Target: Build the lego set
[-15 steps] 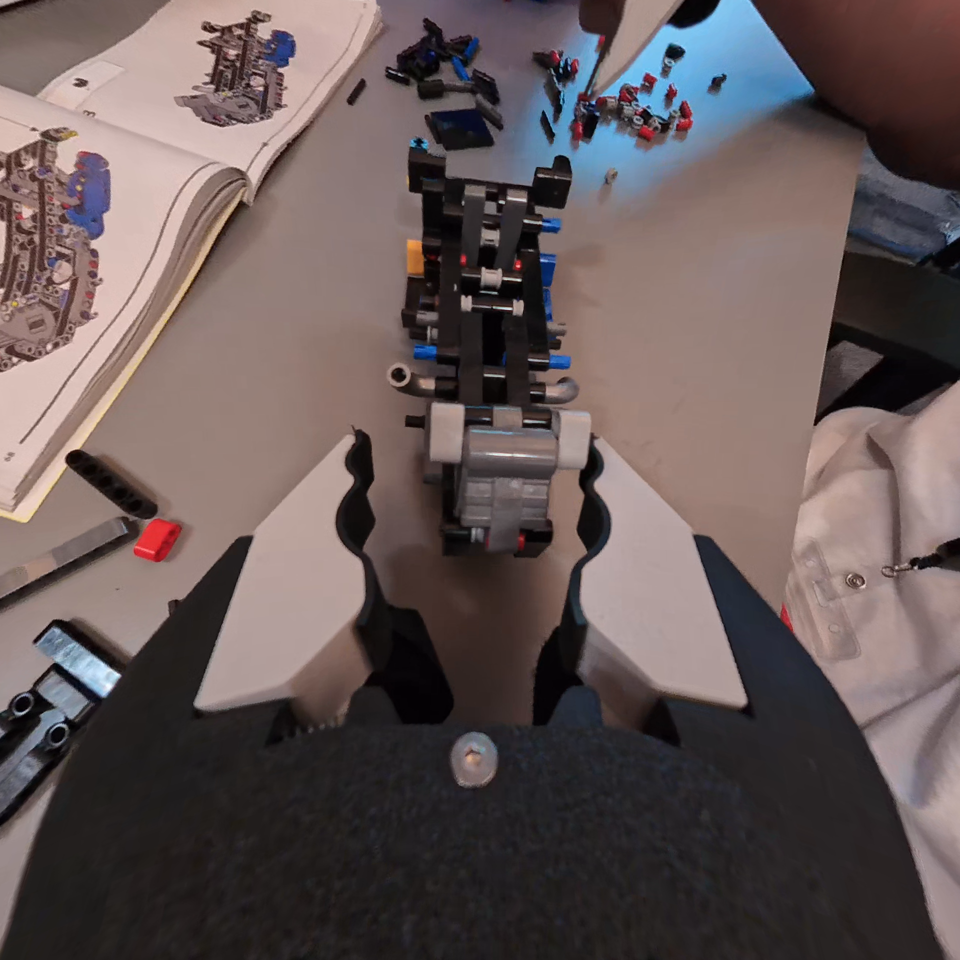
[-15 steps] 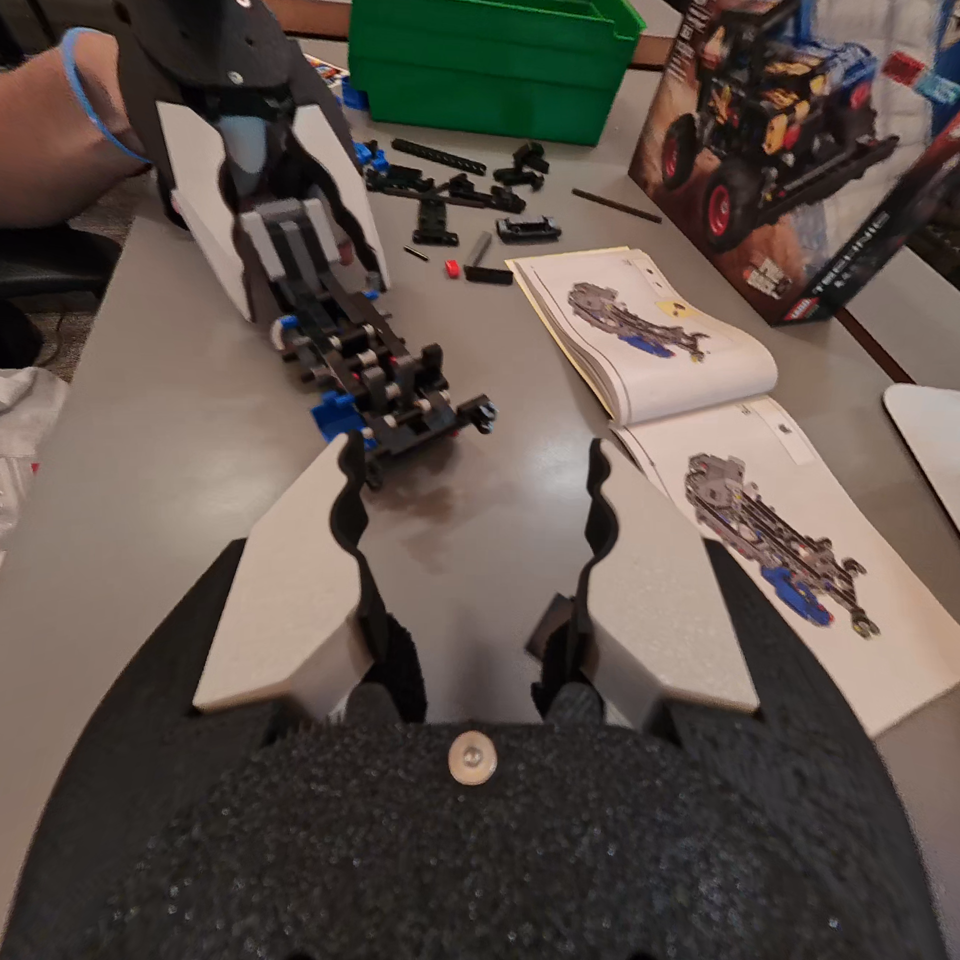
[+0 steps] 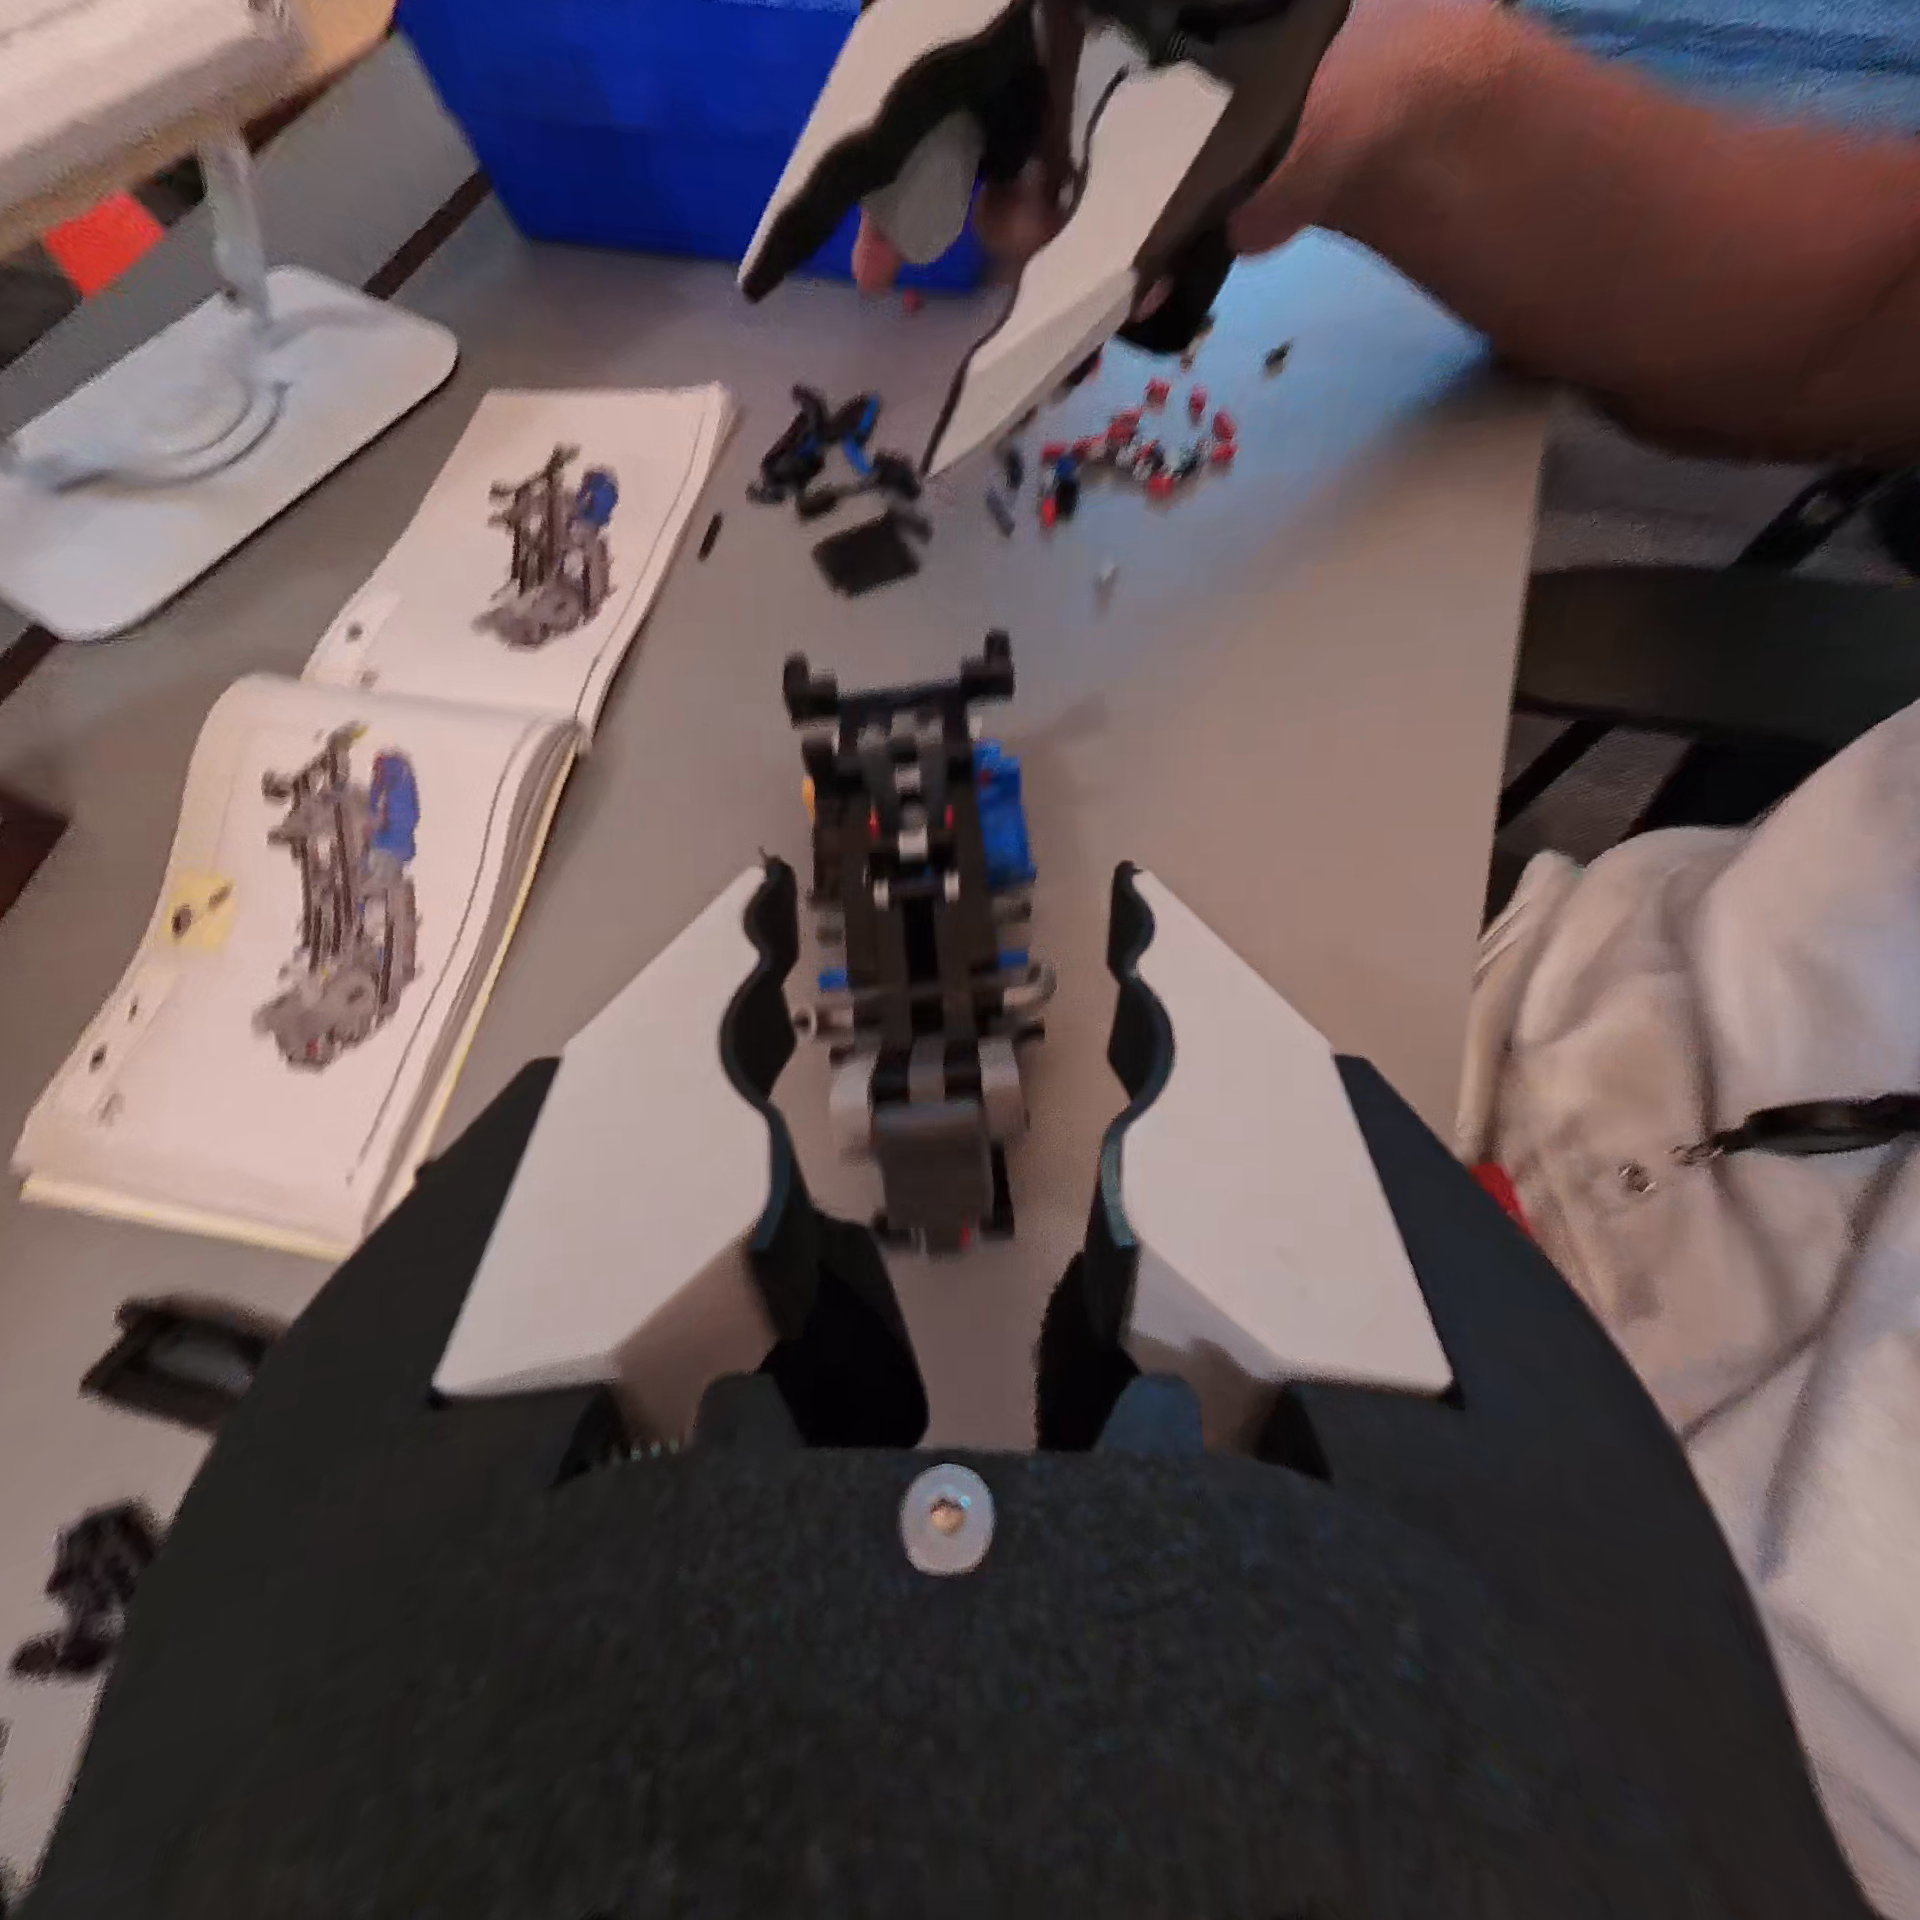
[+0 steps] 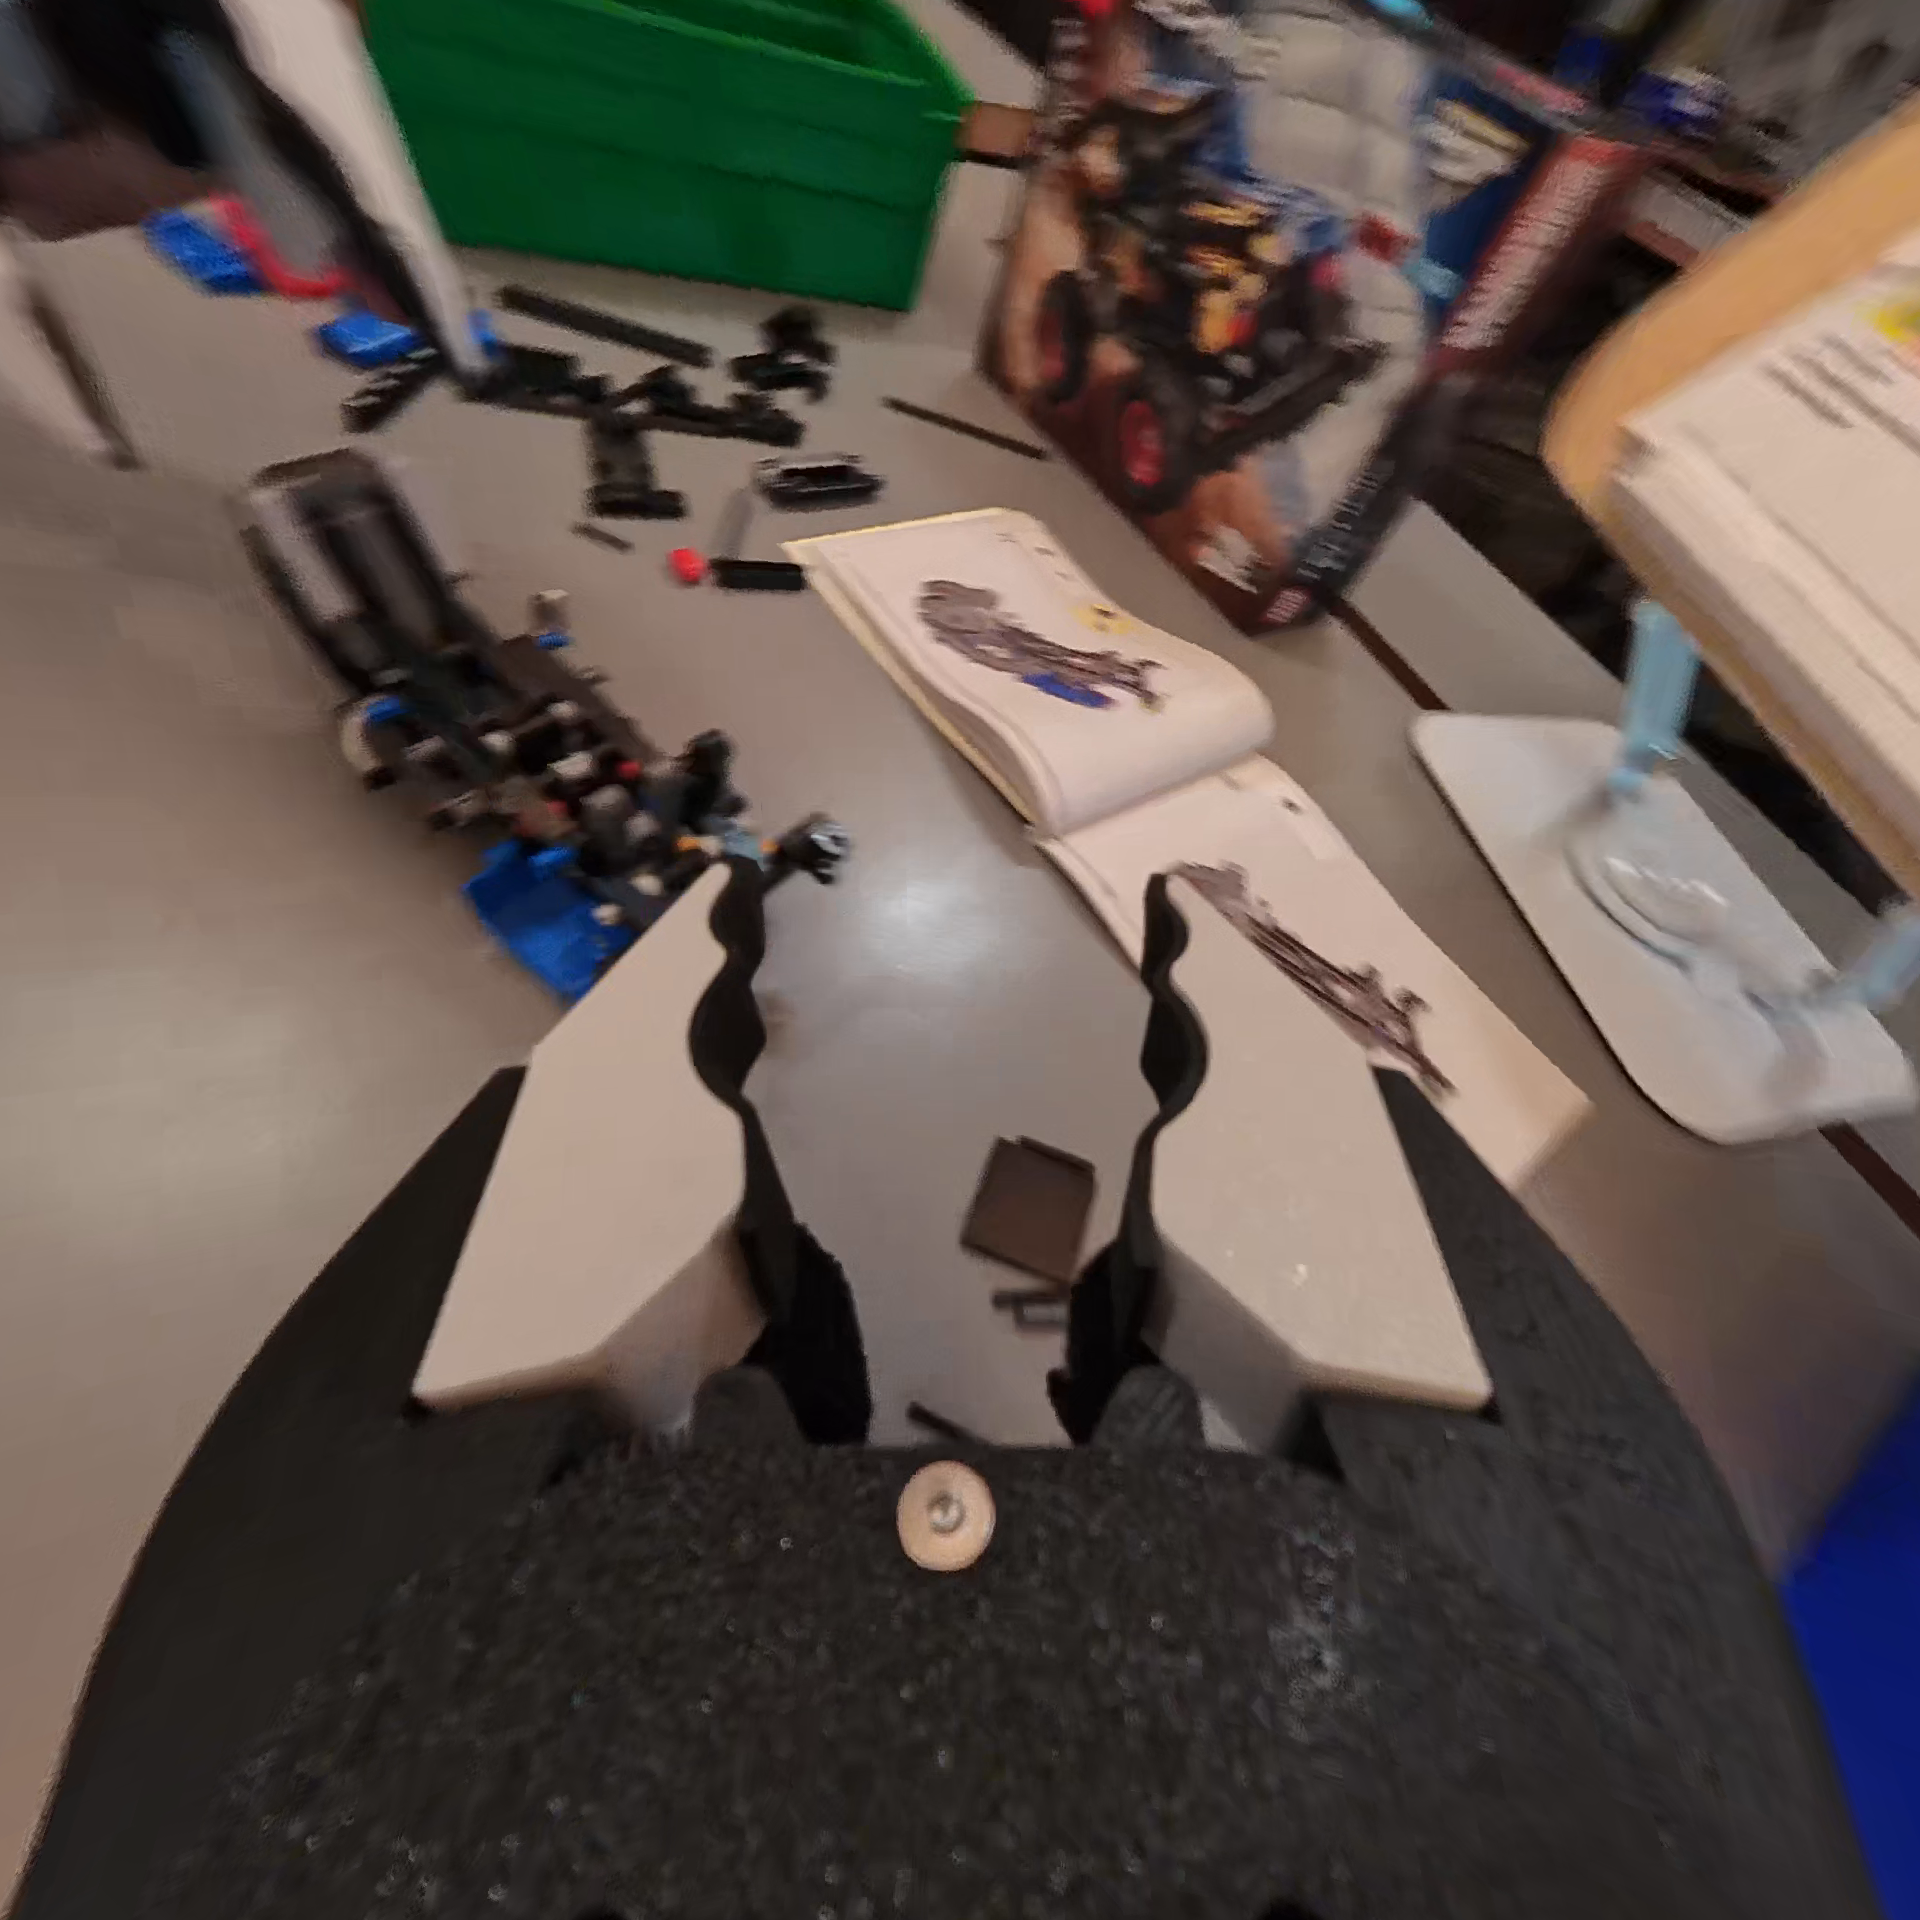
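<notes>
I count one half-built lego chassis (image 3: 920,966), one open instruction booklet (image 3: 343,883). My left gripper (image 3: 940,894) hovers over the chassis, jaws apart, empty; my right gripper (image 4: 945,904) hovers, jaws apart, chassis at its left fingertip.

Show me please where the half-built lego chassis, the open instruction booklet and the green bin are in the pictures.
half-built lego chassis (image 3: 914,914): left wrist view, on its black middle beams.
open instruction booklet (image 4: 1049,665): right wrist view, on the upper page's drawing.
green bin (image 4: 665,156): right wrist view, on its front wall.
</notes>
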Available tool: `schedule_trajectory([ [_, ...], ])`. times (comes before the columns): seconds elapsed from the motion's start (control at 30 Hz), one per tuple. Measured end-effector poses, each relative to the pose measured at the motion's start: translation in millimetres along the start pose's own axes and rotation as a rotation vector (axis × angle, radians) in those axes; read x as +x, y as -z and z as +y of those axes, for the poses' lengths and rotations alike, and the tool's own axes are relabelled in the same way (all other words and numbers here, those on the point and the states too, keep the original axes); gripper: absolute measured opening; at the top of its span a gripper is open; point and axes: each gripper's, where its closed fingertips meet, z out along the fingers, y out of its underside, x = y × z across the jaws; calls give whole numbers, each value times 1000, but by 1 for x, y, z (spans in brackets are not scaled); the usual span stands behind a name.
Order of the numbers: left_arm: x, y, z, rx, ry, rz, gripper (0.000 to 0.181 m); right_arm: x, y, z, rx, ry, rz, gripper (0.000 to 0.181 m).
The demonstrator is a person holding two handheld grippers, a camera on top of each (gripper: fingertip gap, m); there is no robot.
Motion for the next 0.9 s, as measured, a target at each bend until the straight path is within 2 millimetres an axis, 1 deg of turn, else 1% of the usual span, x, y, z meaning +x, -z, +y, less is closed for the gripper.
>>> schedule_trajectory([
  [0.07,-4,-6,-35,43,18,46,45,25,16,7,5,-75,153,72],
  [0.1,-11,-14,-52,51,36,58,41,38,24,14,5,-104,243,70],
  [0.13,-20,-27,-63,24,46,59,41,46,30,19,16,-135,304,67],
  [0.17,-32,-44,-69,-31,40,38,41,49,33,24,32,-175,340,63],
  [0.2,-48,-63,-72,-89,23,-4,41,53,35,30,33,-219,372,59],
  [0.23,-61,-83,-74,-142,-2,-36,41,57,36,36,14,-247,399,59],
  [0.27,-70,-104,-74,-194,-32,-42,42,60,36,39,3,-247,420,59],
  [0.3,-77,-124,-72,-241,-57,-40,42,65,37,42,-11,-235,444,59],
  [0.37,-88,-160,-65,-329,-92,-32,43,72,35,56,-70,-226,469,59],
  [0.43,-97,-187,-57,-400,-134,-34,43,74,34,65,-112,-228,472,61],
  [0.47,-101,-198,-54,-424,-163,-44,44,75,36,65,-111,-223,480,60],
  [0.53,-109,-215,-52,-442,-213,-65,43,76,38,63,-97,-224,485,59],
  [0.67,-111,-238,-45,-484,-220,-27,46,78,40,67,-105,-240,484,59],
  [0.77,-115,-250,-42,-503,-211,-29,46,79,42,69,-119,-226,493,58],
  [0.9,-120,-260,-40,-520,-197,-24,44,78,43,72,-125,-225,484,58],
])
